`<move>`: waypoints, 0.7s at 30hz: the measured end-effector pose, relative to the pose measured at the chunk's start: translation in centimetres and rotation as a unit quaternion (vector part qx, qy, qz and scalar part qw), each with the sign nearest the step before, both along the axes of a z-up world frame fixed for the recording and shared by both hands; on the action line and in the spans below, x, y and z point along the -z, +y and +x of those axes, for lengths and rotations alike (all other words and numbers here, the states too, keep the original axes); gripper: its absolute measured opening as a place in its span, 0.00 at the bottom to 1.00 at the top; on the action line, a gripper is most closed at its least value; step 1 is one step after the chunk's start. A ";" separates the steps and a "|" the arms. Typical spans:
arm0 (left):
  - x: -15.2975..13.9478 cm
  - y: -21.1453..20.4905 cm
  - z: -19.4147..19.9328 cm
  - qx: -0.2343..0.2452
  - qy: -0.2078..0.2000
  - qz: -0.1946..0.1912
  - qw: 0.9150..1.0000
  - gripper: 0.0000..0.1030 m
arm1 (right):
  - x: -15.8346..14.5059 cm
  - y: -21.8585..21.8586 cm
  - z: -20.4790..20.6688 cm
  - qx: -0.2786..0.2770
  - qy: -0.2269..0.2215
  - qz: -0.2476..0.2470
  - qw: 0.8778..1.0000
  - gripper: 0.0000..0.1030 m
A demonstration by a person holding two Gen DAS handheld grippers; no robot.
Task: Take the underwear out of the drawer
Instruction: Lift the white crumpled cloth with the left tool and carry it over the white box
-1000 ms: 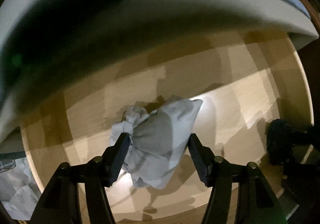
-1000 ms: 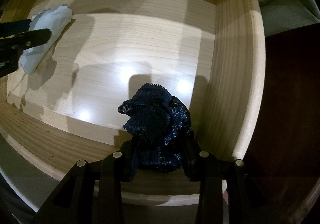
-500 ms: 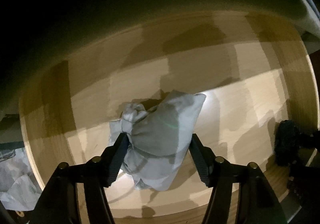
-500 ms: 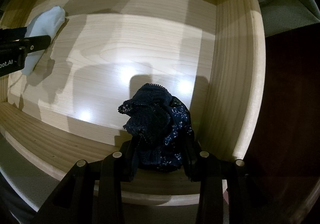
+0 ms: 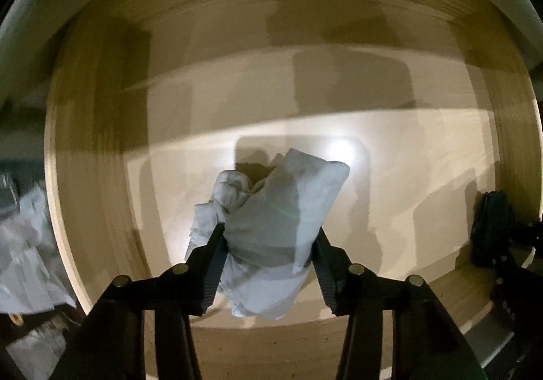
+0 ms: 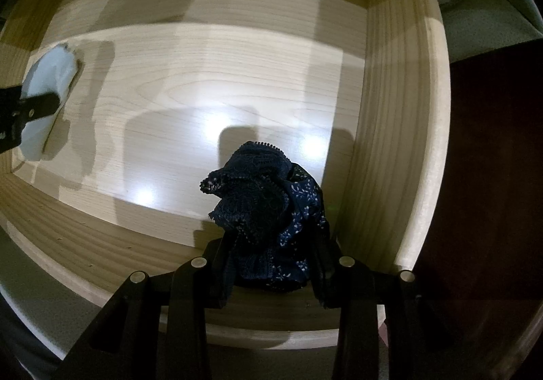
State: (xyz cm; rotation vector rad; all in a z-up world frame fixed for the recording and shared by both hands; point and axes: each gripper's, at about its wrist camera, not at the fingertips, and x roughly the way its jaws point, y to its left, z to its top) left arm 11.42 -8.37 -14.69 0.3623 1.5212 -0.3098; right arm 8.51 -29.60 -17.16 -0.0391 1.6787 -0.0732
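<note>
A crumpled pale grey-white underwear (image 5: 271,210) sits on the light wooden floor of the open drawer (image 5: 424,159). My left gripper (image 5: 268,239) points down over it with its jaws closing, and both pads touch the cloth's sides. In the right wrist view the same bundle (image 6: 51,81) lies at the drawer's left end, with a left finger (image 6: 34,110) across it. My right gripper (image 6: 271,244) is shut on a dark blue patterned lace underwear (image 6: 264,207) near the drawer's right wall (image 6: 390,142). That dark bundle (image 5: 490,227) also shows at the right edge of the left wrist view.
A pale grey-white overhang (image 5: 51,6) curves above the drawer's back. Crumpled light material (image 5: 23,261) lies outside the drawer's left side. A dark brown surface (image 6: 492,176) runs along the right, outside the drawer. The drawer's front rim (image 6: 101,261) is near me.
The left jaws have narrowed onto the pale underwear, and the left hand has shifted farther over the drawer, so the overhang fills less of its view. The right gripper and dark underwear are unchanged.
</note>
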 end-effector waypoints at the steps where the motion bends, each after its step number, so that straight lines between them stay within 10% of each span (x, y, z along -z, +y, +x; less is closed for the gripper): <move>1: 0.0 0.4 -0.1 -0.005 0.002 -0.003 1.000 0.45 | 0.0 0.0 0.0 0.000 0.000 0.000 1.000 0.34; 21: -3.8 6.0 -3.1 -0.076 -0.019 -0.083 0.993 0.33 | -0.1 0.3 0.3 -0.002 0.000 -0.001 1.000 0.33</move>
